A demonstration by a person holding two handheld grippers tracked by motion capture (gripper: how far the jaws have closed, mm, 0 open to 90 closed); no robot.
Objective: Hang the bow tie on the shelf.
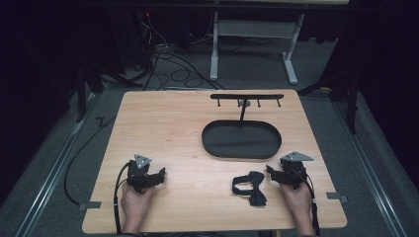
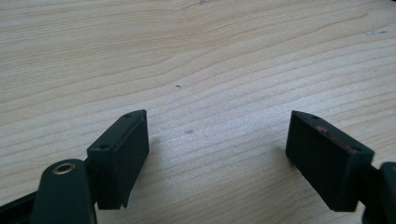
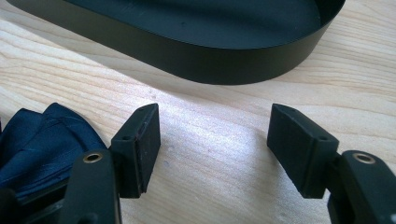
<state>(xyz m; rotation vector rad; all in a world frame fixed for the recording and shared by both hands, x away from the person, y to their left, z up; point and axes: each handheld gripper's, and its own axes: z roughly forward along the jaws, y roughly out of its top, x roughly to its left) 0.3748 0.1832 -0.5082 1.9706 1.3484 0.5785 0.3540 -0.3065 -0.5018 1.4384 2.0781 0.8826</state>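
Counter: one wooden top, dark room.
Things: one bow tie, one oval tray, one hook rack.
Left gripper: fingers spread, empty.
Right gripper: fingers spread, empty, just beside the bow tie.

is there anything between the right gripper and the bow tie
Nothing visible. The right gripper is open, and the dark blue bow tie lies on the bare wooden table just beside its fingers, apart from them.

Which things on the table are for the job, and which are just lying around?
For the job:
- dark blue bow tie, beside the right gripper
- black oval tray with its hook stand
- left gripper, open over bare wood

Just lying about:
- cables on the floor behind the table
- white table frame at the back
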